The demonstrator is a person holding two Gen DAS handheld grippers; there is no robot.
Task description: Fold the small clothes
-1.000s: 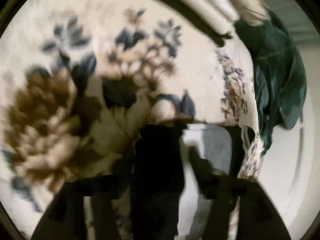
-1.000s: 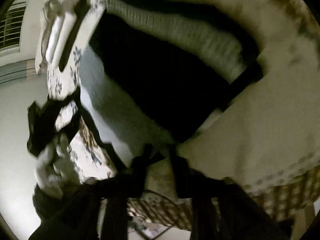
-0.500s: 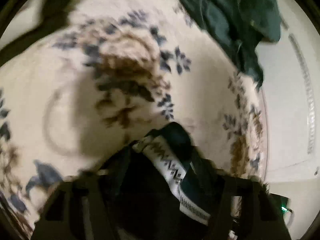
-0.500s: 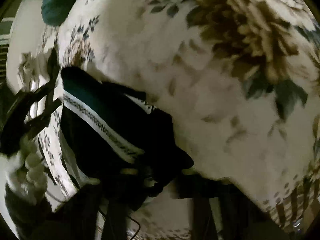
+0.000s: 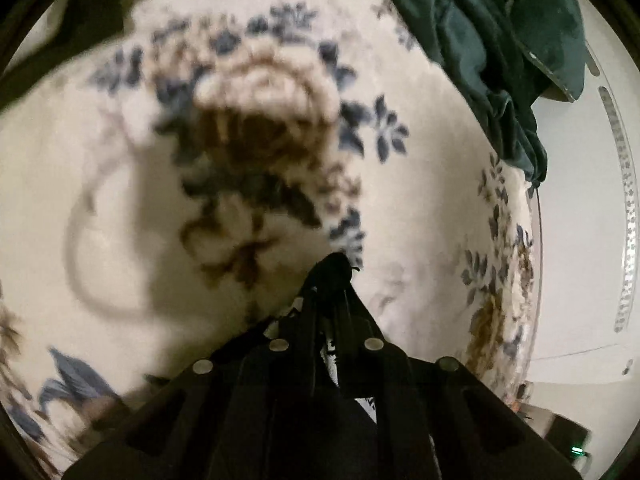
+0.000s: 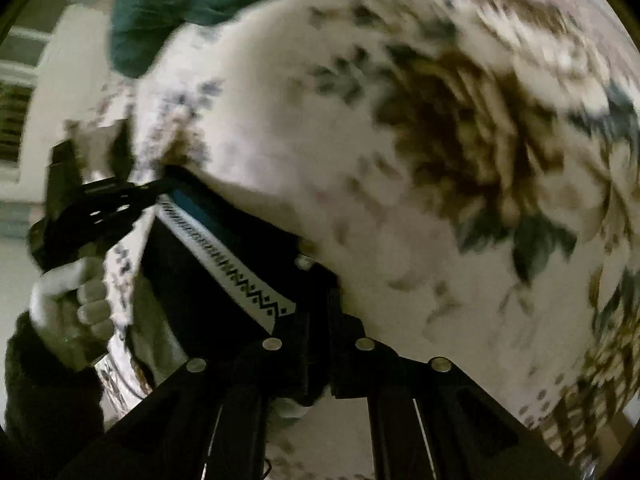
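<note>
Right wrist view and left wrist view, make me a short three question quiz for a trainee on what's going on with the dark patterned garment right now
1. True or false: both grippers are shut on the dark garment.
2. Multiple choice: the green cloth lies A) on the far part of the floral blanket, B) between the right gripper fingers, C) in the person's left hand.
3. Fill in: the garment's white band carries a ____ pattern near the right gripper.

Key
1. True: the left gripper pinches one end and the right gripper the other.
2. A.
3. Zigzag.
</note>
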